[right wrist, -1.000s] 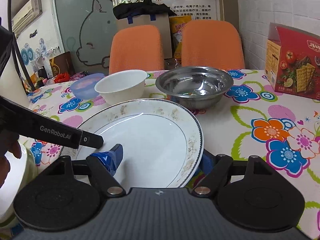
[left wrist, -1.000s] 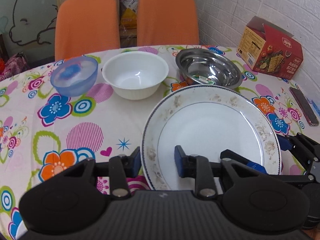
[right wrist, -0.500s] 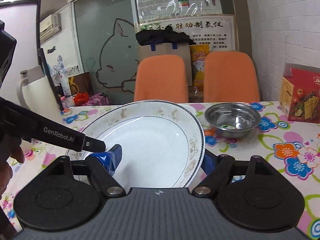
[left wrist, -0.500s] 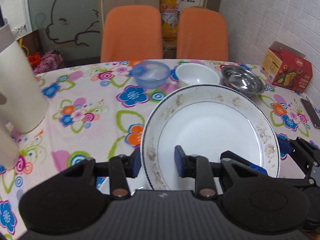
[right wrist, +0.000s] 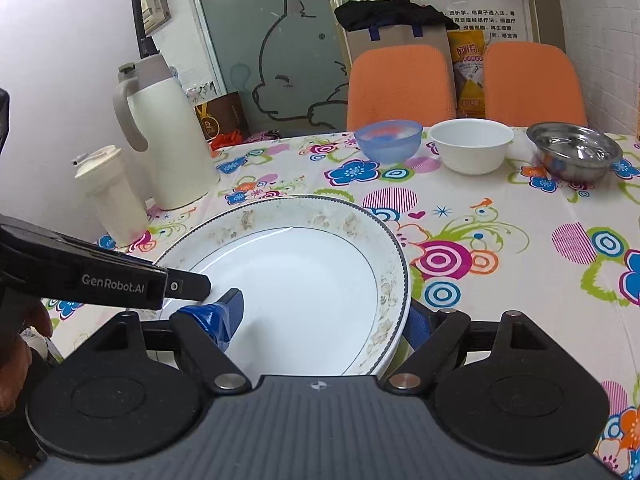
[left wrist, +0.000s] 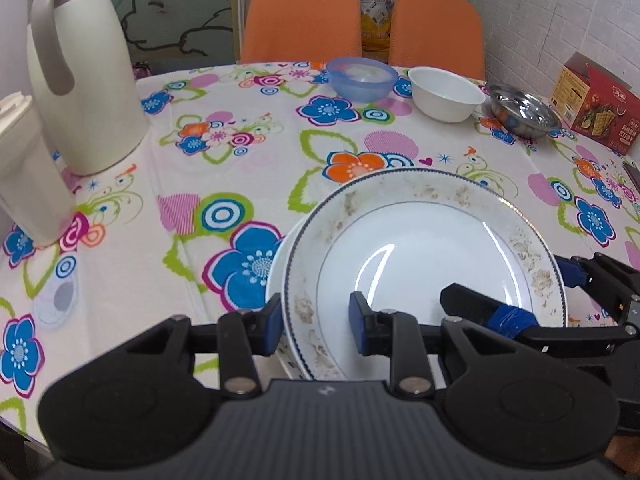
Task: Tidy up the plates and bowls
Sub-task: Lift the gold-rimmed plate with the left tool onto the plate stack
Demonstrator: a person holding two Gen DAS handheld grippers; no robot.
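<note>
A white plate with a thin dark line round its edge and faded brown marks on its rim sits low over the near part of the flowered tablecloth, and the edge of a second plate shows just under it on its left side; whether the two touch cannot be told. The left gripper is narrowed on the plate's near rim, one blue pad outside the edge and one inside. The right gripper has the plate's right side between its fingers, one blue-taped finger over the inside and the other outside the edge, and its jaws are opening, with a gap visible at the outer pad. Farther back on the table stand three bowls in a row: a blue plastic bowl, a white bowl and a metal bowl, each close to the next. To the left are a tall cream jug and a smaller cream cup. A red cracker box stands at the right, by the white brick wall. Two orange chairs stand behind the table.
</note>
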